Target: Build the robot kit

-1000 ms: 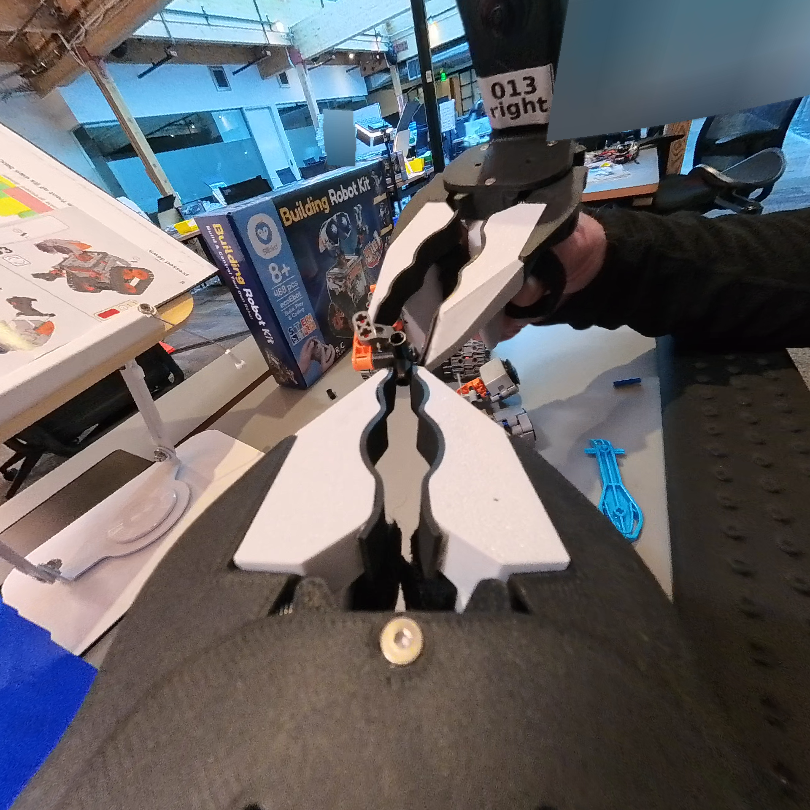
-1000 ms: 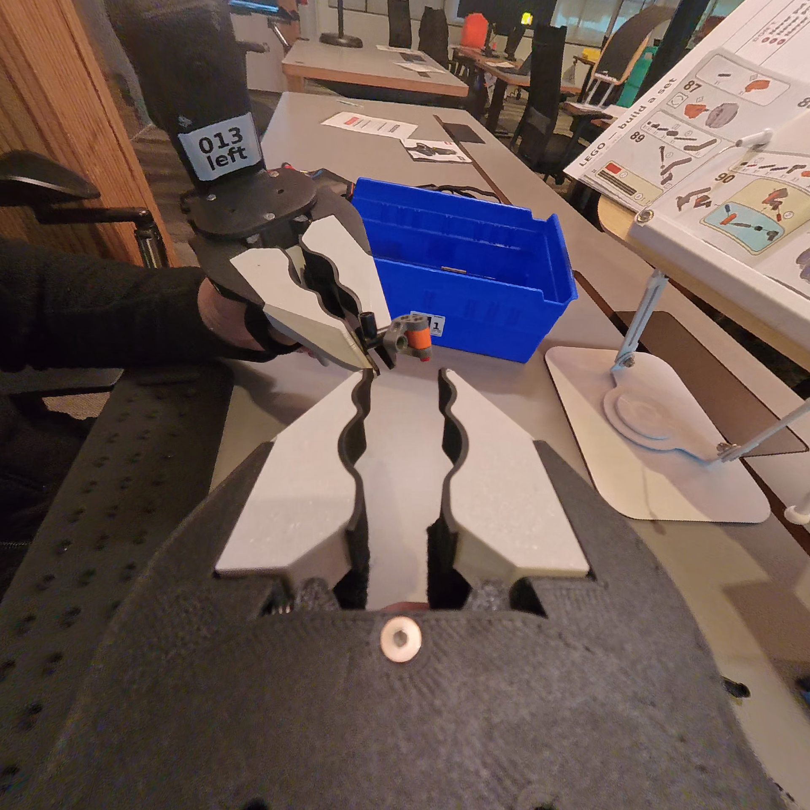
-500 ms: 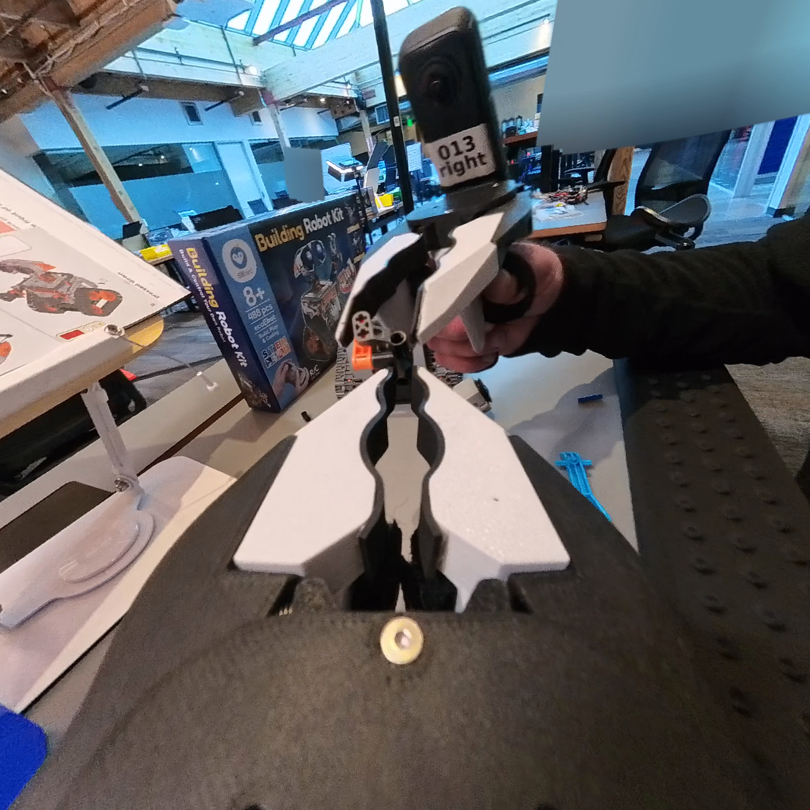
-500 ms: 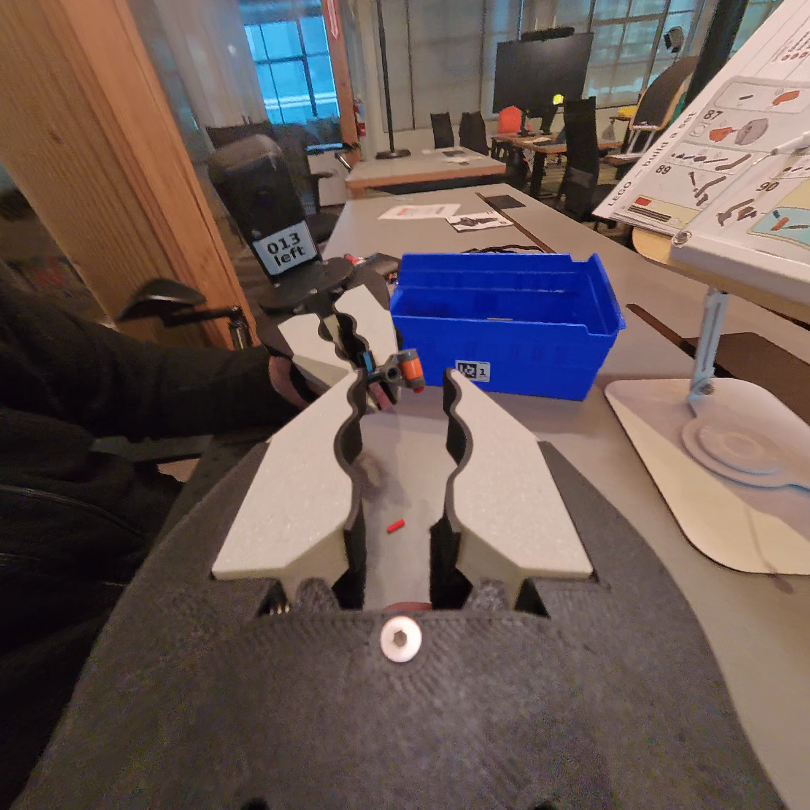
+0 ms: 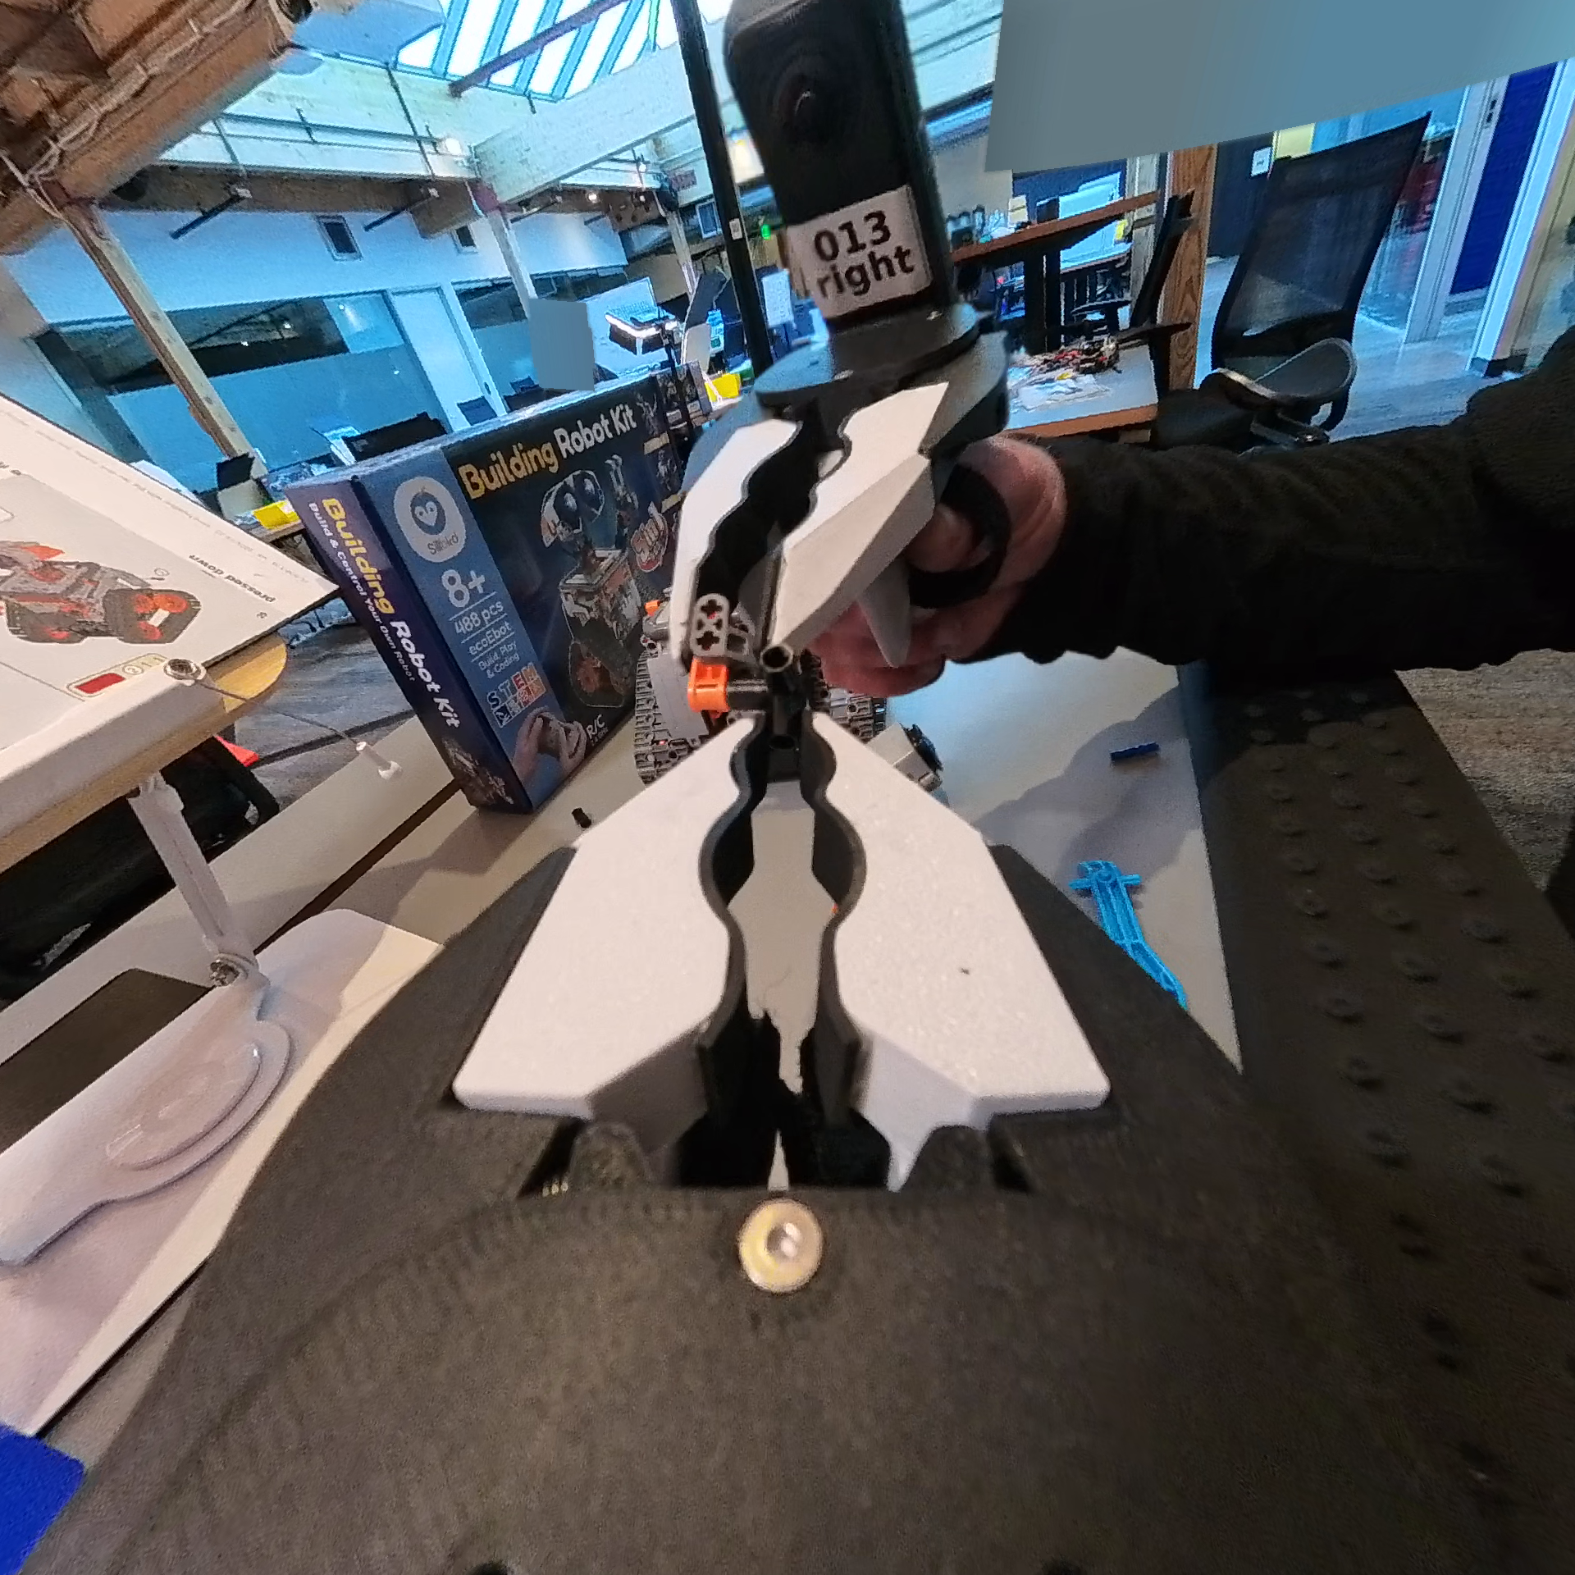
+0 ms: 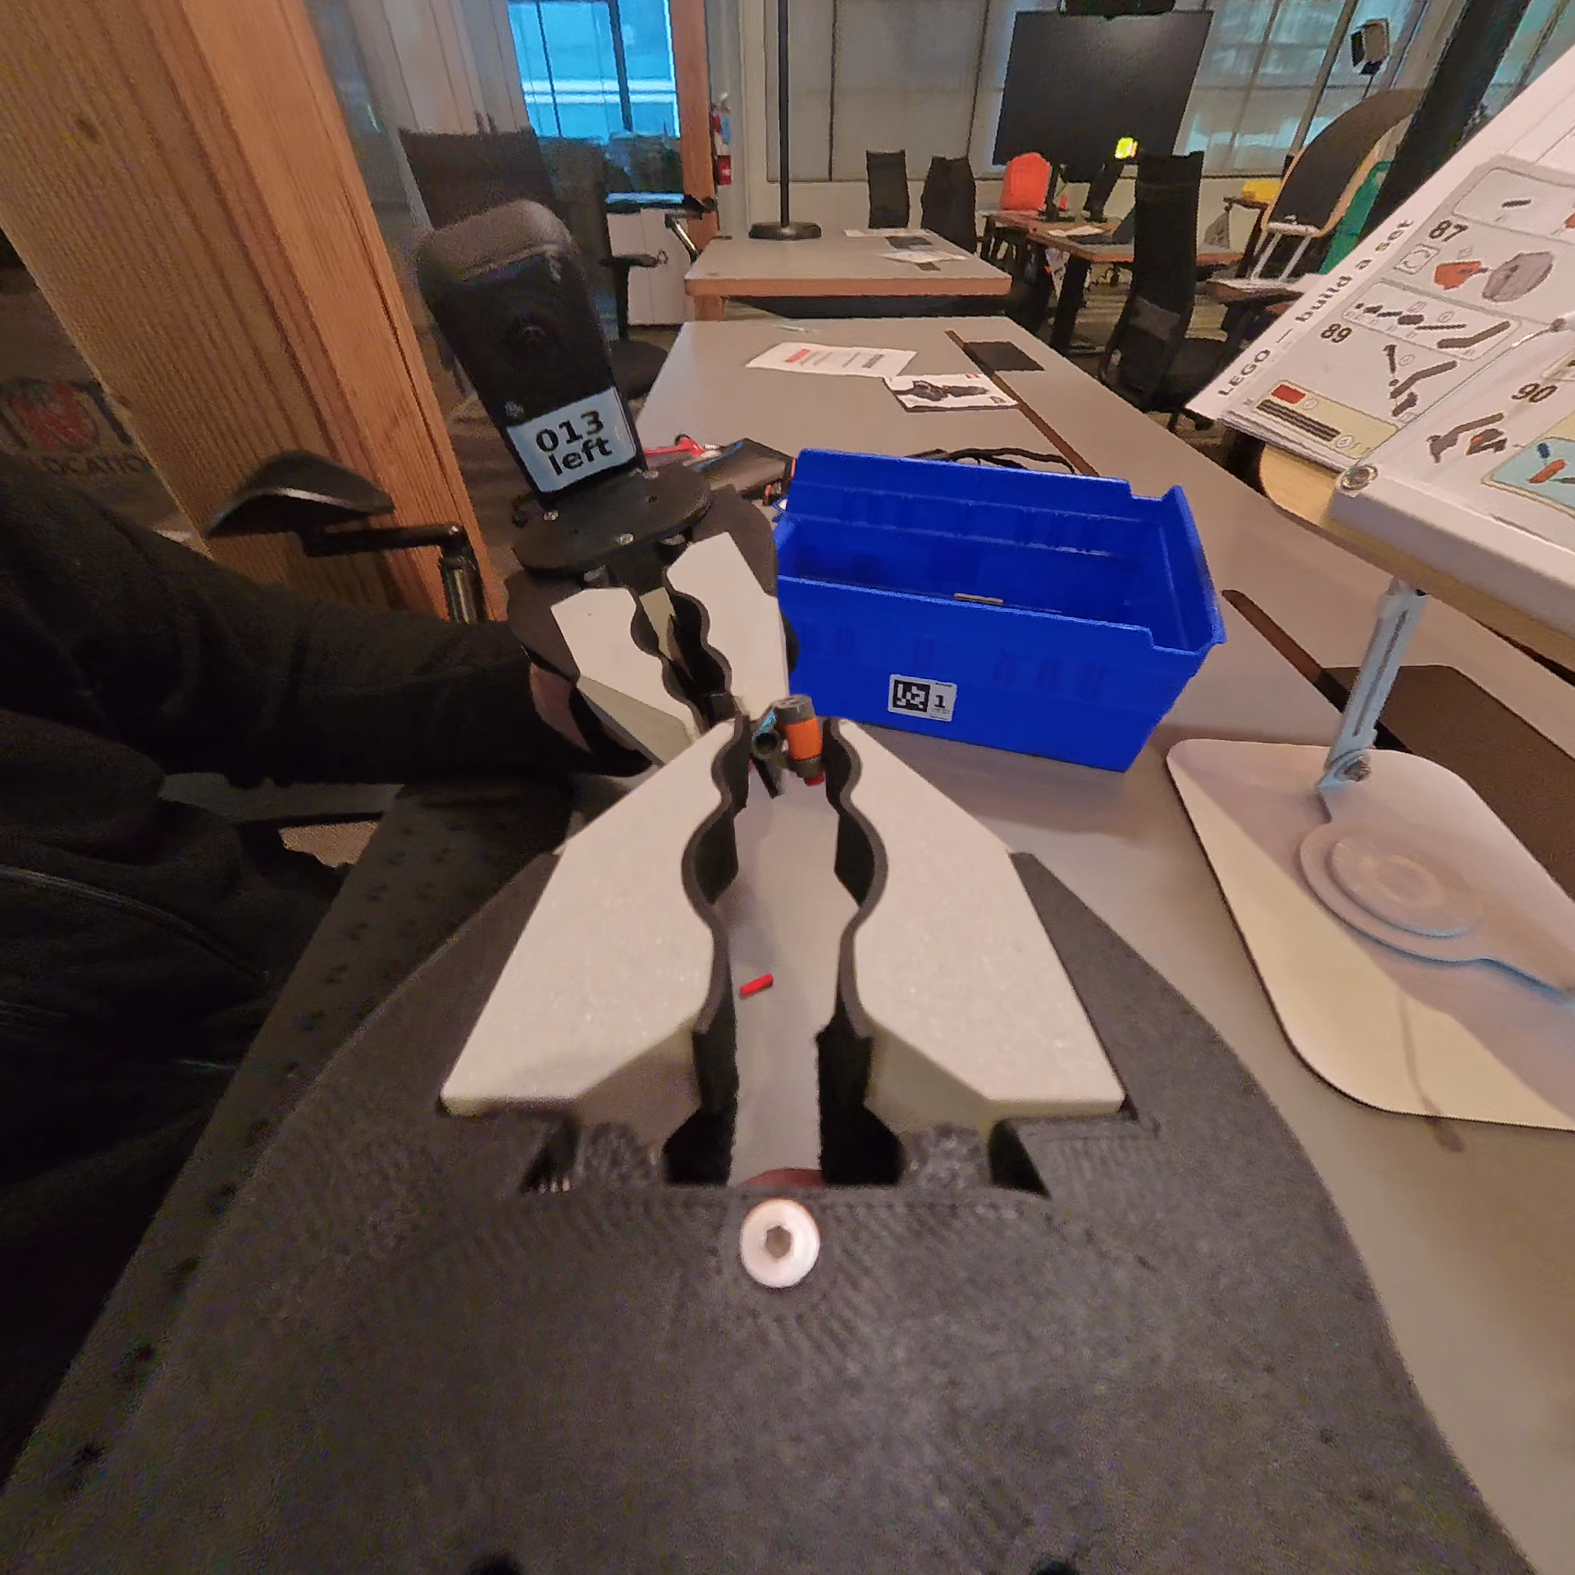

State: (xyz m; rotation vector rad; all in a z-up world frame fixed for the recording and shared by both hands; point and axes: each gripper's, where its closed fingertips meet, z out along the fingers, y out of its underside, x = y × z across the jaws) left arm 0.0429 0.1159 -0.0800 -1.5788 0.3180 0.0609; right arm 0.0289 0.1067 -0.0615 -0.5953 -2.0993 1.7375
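A small brick assembly (image 5: 724, 665), made of a grey cross-hole connector, an orange piece and black pins, hangs in the air between both grippers. My left gripper (image 5: 780, 733) is shut on its black lower part. My right gripper (image 6: 784, 746) faces the left one and its fingers have closed in on the assembly (image 6: 797, 733), with the orange and grey parts between the tips. In the left wrist view the right gripper (image 5: 737, 635) comes down from above, held by a hand in a black sleeve. In the right wrist view the left gripper (image 6: 707, 682) comes in from the left.
A blue bin (image 6: 997, 665) stands behind the grippers. An instruction booklet (image 6: 1449, 358) rests on a stand with a white base (image 6: 1406, 920). A kit box (image 5: 511, 597) and a partly built model (image 5: 673, 733) are further back. A blue tool (image 5: 1125, 929), a red pin (image 6: 756, 984) and a black mat (image 5: 1364, 937) lie on the table. Less than 4 cm separates the two grippers' tips.
My right gripper has moved in over the assembly and its fingers have narrowed around it. My left gripper has kept its hold and lifted slightly.
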